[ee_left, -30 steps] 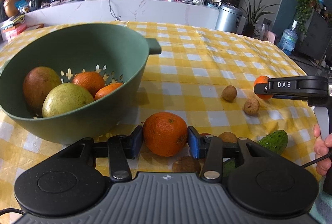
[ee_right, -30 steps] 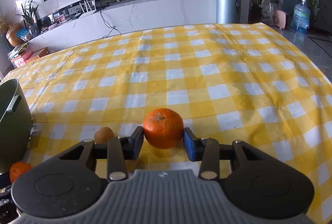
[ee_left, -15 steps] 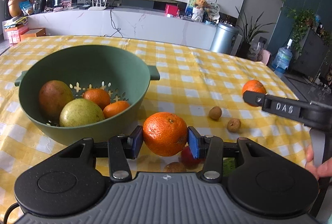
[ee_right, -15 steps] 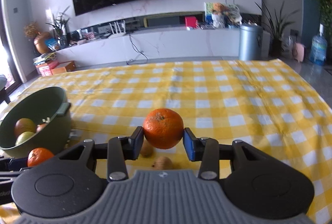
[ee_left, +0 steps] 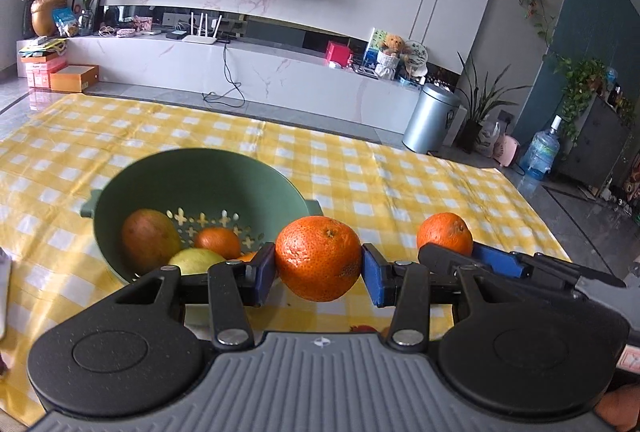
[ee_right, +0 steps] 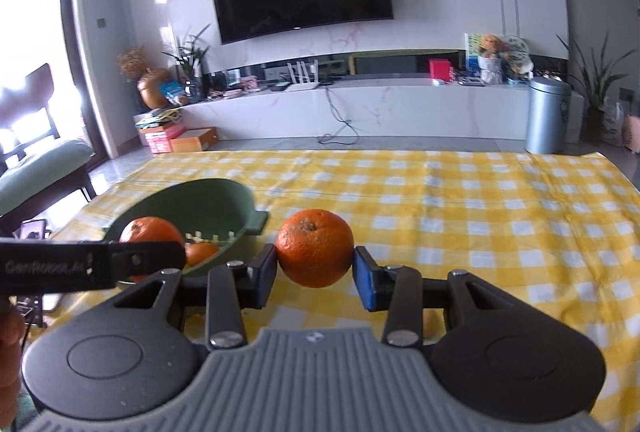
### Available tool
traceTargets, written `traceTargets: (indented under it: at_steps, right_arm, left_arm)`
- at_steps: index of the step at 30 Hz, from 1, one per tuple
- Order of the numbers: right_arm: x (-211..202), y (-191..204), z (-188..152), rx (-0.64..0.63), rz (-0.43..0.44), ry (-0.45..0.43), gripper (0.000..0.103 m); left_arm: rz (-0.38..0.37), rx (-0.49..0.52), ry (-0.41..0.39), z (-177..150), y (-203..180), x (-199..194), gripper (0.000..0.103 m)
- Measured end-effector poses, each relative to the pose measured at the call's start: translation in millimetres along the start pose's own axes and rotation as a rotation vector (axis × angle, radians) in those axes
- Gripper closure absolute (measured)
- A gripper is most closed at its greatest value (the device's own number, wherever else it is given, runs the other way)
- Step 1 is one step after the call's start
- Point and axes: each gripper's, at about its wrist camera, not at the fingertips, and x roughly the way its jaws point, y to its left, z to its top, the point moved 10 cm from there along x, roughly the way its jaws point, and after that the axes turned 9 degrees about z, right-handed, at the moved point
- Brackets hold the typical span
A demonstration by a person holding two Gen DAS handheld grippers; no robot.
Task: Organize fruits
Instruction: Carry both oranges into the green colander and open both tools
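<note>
Gripping one orange (ee_left: 318, 258) between its blue pads, the left gripper (ee_left: 319, 274) hangs above the table (ee_left: 400, 192) by the green colander's (ee_left: 160, 172) near rim. The right gripper (ee_right: 315, 274) clamps another orange (ee_right: 315, 247), just right of the colander, off the cloth.

Bare tablecloth (ee_right: 500, 216) right of colander (ee_right: 224, 200)

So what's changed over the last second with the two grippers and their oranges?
Both grippers rose off the yellow checked tablecloth with their fruit. The left gripper lifted its round orange up beside the green plastic colander; the right gripper carried its orange up and toward that colander. Both grips stayed shut, and the fruit in the colander is unmoved.
</note>
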Motion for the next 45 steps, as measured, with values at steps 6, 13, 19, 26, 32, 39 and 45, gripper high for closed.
traceTargets:
  at_steps: [6,13,19,26,32,39,45]
  right_arm:
    - [12,30,13,-0.061,0.054,-0.001,0.065]
    - [39,56,22,-0.158,0.105,0.043,0.065]
    - [71,68,26,-0.222,0.132,0.093,0.065]
    - [110,75,18,-0.262,0.152,0.173,0.065]
    - [132,76,11,-0.287,0.16,0.23,0.065]
    - [153,73,5,-0.33,0.148,0.295,0.065]
    - [169,69,2,-0.372,0.127,0.347,0.065]
  left_arm:
    - [0.024,-0.039,0.004,16,26,5,0.052]
    - [0.043,-0.05,0.028,31,50,24,0.052]
    - [0.041,-0.045,0.081,30,64,50,0.052]
    - [0.009,-0.088,0.146,23,83,75,0.052]
    - [0.021,-0.092,0.175,22,92,90,0.052]
    - [0.054,-0.051,0.184,22,94,108,0.052]
    - [0.068,0.035,0.193,17,84,118,0.052]
